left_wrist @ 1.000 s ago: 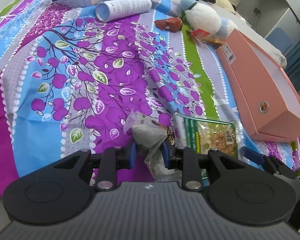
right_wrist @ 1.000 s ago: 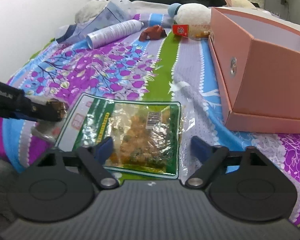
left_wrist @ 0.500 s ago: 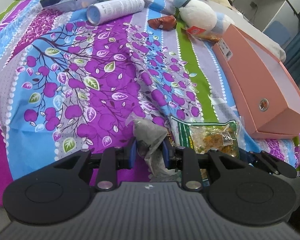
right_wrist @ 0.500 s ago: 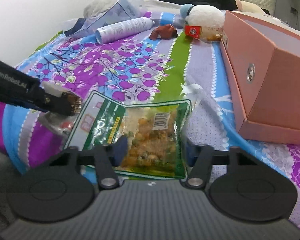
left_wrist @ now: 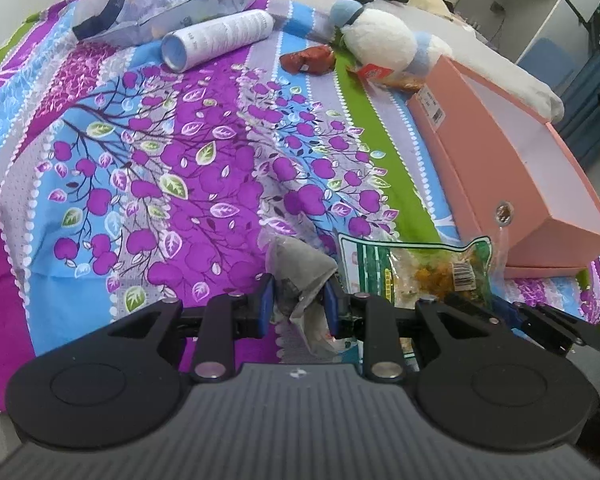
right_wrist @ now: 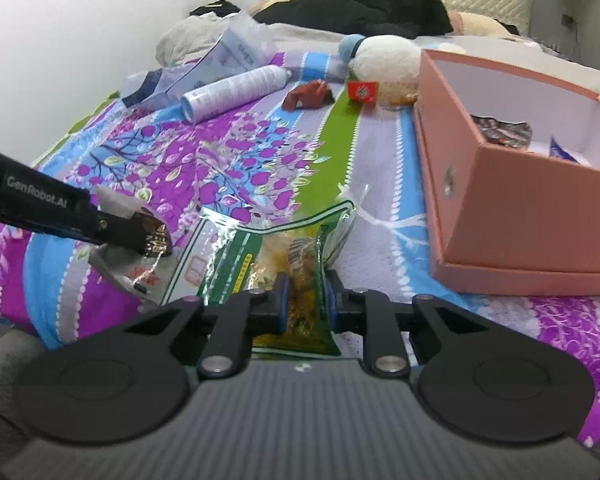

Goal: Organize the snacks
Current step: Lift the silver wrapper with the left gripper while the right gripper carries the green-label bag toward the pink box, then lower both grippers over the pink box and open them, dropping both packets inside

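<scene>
Both snacks gripped: my left gripper (left_wrist: pixel 298 300) clamps the grey packet (left_wrist: pixel 300 270), my right gripper (right_wrist: pixel 303 300) pinches the green bag (right_wrist: pixel 296 256) (crumpled); next, carry to pink box (right_wrist: pixel 512 216).

Crumpled green snack bag (right_wrist: pixel 300 280), lifted

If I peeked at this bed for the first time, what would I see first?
Probably the bright purple-flowered bedspread under everything, and the big pink box open at the right. Up close, each hand-held gripper pinches a snack: the right one squeezes a green packet, the left one a grey wrapper. At the far end a white plush toy lies near a white can.
</scene>
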`<state>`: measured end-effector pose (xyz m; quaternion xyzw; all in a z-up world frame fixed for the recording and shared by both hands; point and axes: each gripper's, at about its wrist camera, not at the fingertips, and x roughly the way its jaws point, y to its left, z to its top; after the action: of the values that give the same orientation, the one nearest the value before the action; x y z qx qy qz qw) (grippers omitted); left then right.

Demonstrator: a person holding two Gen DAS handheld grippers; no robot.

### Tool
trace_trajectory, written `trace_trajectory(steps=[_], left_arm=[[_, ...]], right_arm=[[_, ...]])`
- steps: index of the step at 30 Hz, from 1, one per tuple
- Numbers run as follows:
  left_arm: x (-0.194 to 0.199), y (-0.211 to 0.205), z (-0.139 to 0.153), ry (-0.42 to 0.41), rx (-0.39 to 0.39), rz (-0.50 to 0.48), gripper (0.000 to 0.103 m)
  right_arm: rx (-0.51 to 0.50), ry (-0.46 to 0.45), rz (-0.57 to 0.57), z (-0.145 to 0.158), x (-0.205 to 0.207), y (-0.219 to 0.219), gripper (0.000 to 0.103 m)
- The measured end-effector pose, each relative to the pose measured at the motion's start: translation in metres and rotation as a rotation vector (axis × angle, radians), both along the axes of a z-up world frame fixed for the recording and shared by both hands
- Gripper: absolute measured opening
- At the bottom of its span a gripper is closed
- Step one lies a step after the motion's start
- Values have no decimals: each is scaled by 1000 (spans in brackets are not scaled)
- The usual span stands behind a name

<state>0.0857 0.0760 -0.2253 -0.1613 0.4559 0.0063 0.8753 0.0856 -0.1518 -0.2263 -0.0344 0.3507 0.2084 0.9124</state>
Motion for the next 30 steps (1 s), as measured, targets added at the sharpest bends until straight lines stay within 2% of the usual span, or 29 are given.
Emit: trace_trajectory(steps=[18,30], left_arm=[[-7,-33,70,-103,-9,-96,29],[0,-61,94,-163,-22,-191,29]], right_arm=[[36,-69,-105,61,-29,-33,18],[48,-110,-191,87,-39,-65,18]])
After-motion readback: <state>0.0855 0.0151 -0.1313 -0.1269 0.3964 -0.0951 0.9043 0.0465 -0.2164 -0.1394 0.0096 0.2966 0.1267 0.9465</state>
